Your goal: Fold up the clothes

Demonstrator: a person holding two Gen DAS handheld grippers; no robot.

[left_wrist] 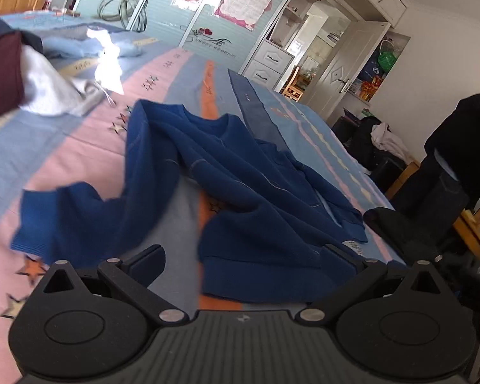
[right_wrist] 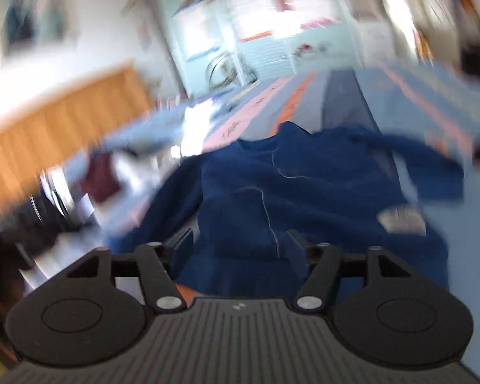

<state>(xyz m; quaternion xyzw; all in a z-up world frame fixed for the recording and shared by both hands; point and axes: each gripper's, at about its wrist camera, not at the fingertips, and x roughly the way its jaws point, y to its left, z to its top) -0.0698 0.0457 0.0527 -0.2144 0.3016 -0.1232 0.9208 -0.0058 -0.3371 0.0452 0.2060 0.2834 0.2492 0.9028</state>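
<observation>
A blue sweater [left_wrist: 240, 172] is shown rumpled and unfolded on the striped bedspread [left_wrist: 80, 147], its hem between the spread fingers of the left gripper [left_wrist: 243, 256] and right gripper [right_wrist: 240, 243]; hem pinching is judged next.

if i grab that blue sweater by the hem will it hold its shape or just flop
Probably flop: the blue sweater lies crumpled in soft folds on the bed, one sleeve trailing limp. It looks thick and knitted, so likely somewhat heavy and apt to sag between the grippers. Its ribbed hem should give the open left gripper decent purchase.
</observation>
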